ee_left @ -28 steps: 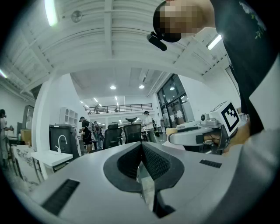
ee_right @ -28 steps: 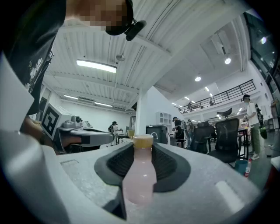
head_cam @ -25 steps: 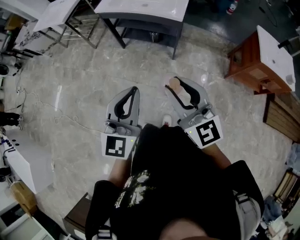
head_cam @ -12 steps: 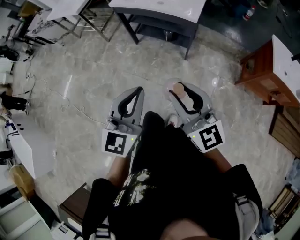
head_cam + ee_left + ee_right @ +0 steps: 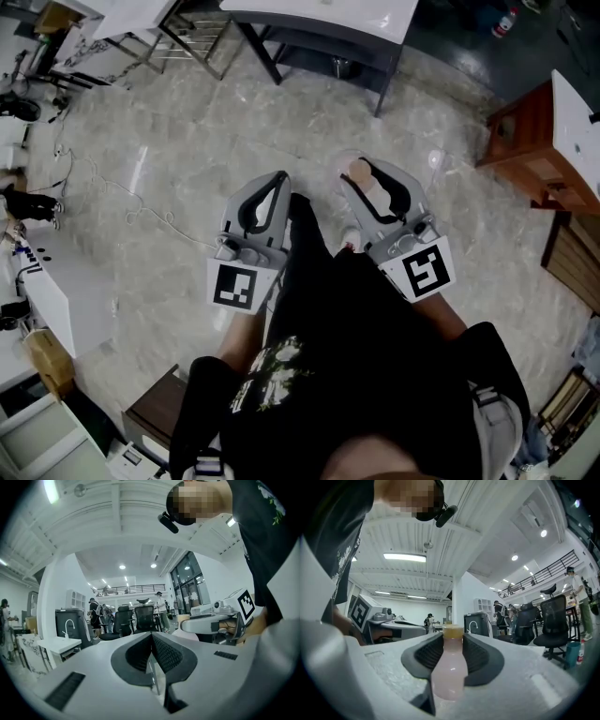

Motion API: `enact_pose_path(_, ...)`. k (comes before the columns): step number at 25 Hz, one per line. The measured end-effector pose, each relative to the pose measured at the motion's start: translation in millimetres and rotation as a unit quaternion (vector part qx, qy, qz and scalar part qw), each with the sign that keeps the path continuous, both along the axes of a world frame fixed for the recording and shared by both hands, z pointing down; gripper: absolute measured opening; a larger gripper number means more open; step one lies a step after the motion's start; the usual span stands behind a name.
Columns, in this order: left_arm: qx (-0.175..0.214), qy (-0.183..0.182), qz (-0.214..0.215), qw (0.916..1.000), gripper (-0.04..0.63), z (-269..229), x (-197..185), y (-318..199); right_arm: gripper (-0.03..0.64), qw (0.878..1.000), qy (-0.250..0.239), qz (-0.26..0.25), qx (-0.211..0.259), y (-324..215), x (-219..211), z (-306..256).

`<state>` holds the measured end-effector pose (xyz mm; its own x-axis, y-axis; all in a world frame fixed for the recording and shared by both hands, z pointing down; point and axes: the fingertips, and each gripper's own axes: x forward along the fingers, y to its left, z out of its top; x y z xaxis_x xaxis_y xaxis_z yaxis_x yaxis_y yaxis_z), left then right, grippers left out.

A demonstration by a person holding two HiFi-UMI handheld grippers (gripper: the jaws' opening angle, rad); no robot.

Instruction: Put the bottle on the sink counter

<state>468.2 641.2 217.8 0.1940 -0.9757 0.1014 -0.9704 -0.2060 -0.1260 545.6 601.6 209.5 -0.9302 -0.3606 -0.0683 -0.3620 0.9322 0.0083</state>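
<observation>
Right gripper view: one pink bottle (image 5: 450,670) with a yellowish cap is clamped between the two jaws of the right gripper (image 5: 453,635). The left gripper (image 5: 151,640) has its jaws pressed together on nothing. Both grippers hang side by side above the marble floor (image 5: 169,169).

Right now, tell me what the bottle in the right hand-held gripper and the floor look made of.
Bottle: probably translucent plastic, smooth and slightly glossy, with pale pink showing through the wall. Its tan cap looks like opaque plastic. Floor: polished stone or stone-look tile, judging by the grey veining and light reflections.
</observation>
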Motion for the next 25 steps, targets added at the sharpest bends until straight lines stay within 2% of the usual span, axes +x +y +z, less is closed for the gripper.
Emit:
enact_pose_path(2,-0.003,-0.003,0.001,1.0000,0.014,4,-15,-6,0.121,1.000,0.006,0.000,0.006,-7,-14,-1)
enact_pose_path(8,0.008,0.026,-0.015,0.9995,0.014,10,-66,-36,0.121,1.000,0.030,-0.002,-0.002,-33,-58,8)
enact_pose_path(14,0.011,0.036,-0.016,0.9992,0.014,9,-123,-78,0.121,0.999,0.035,-0.004,0.014,-71,-115,-3)
enact_pose_path(20,0.045,0.035,0.000,0.9984,0.014,-13,-179,-139,0.121,0.999,0.031,0.013,0.033,-123,-173,-20)
enact_pose_path(25,0.059,0.035,0.010,0.9976,0.014,-25,-218,-179,0.121,0.998,0.031,0.019,0.046,-160,-215,-35)
